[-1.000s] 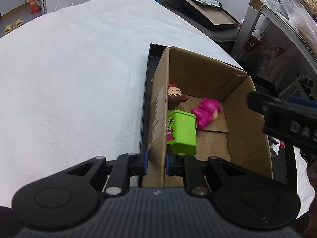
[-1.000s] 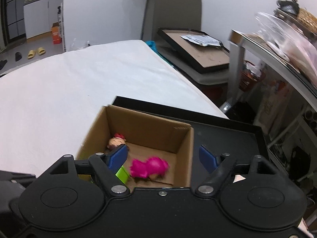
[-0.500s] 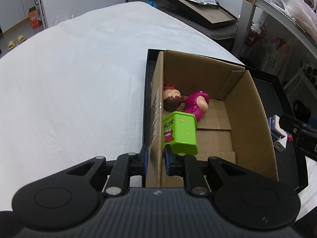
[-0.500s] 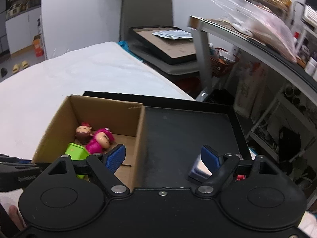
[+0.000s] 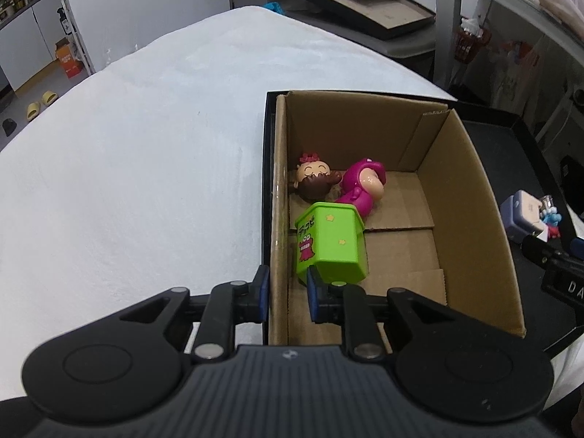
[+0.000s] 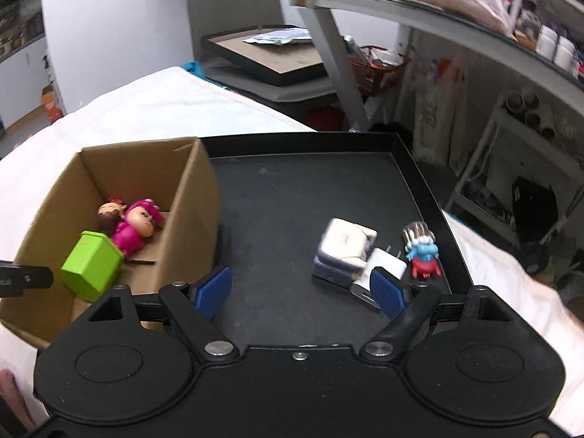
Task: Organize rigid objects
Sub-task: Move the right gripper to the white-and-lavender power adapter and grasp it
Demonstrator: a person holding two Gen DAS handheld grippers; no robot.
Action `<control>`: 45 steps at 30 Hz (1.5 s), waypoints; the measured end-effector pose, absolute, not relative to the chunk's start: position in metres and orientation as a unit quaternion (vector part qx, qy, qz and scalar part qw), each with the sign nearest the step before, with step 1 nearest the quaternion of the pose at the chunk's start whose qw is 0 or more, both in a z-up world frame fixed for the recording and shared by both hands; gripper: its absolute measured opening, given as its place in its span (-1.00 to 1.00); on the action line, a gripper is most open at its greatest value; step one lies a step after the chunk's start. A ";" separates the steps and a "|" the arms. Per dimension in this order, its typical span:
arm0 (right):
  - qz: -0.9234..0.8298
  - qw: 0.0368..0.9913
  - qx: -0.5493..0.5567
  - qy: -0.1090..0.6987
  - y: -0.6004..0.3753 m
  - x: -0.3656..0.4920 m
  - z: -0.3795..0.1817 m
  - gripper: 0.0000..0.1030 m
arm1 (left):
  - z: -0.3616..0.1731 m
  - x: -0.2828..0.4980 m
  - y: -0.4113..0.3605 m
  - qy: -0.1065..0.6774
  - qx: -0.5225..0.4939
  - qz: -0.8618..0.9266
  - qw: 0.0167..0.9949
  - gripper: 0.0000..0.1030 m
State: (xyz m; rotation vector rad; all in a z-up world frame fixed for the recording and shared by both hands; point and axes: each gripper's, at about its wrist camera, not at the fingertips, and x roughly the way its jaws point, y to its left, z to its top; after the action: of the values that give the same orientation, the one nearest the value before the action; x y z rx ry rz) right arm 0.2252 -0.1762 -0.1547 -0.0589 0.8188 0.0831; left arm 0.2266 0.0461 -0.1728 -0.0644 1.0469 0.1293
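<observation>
A cardboard box [image 5: 471,197] [image 6: 197,197] stands on a black tray [image 6: 292,197]. Inside lie a green toy box [image 5: 328,244] [image 6: 91,264], a pink figurine [image 5: 365,186] [image 6: 137,224] and a brown-haired doll head [image 5: 315,179] [image 6: 107,215]. My left gripper [image 5: 284,294] is shut on the box's left wall. My right gripper [image 6: 301,292] is open and empty above the tray, right of the box. Beyond it on the tray lie a white-grey block [image 6: 343,252] [image 5: 522,213], a white charger [image 6: 385,264] and a small blue-red creature toy [image 6: 423,255] [image 5: 551,221].
The tray rests on a white cloth-covered table [image 5: 127,164]. A metal shelf unit [image 6: 456,47] with clutter stands to the right. Another black tray [image 5: 365,3] with cardboard sits behind the table.
My right gripper swung right, from over the box to over the open tray, bringing the remaining toys into view. The pink figurine settled in the box. The left gripper kept its hold.
</observation>
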 end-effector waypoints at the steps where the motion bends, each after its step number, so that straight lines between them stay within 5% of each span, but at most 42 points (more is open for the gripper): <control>1: 0.037 0.916 -0.023 0.398 -0.178 0.226 -0.157 0.60 | -0.173 0.228 0.045 0.503 -0.026 0.063 0.862 -0.56; 14: 0.005 0.911 0.042 0.409 -0.199 0.258 -0.186 0.57 | -0.174 0.249 0.019 0.521 0.012 0.084 0.849 0.12; 25: -0.005 0.905 0.081 0.417 -0.206 0.283 -0.206 0.37 | -0.182 0.264 0.002 0.544 0.045 0.102 0.832 0.31; 28: -0.005 0.912 0.046 0.407 -0.200 0.285 -0.208 -0.14 | -0.181 0.263 0.001 0.541 0.055 0.105 0.833 0.31; 45: 0.050 0.912 0.094 0.396 -0.198 0.287 -0.189 -0.18 | -0.173 0.243 0.011 0.527 0.043 0.121 0.840 0.31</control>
State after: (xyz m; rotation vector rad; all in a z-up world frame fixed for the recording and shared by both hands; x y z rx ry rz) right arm 0.2873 -0.1983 -0.1889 0.1935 0.8150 0.1035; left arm 0.2432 0.0110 -0.1733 0.0899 1.1131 0.2563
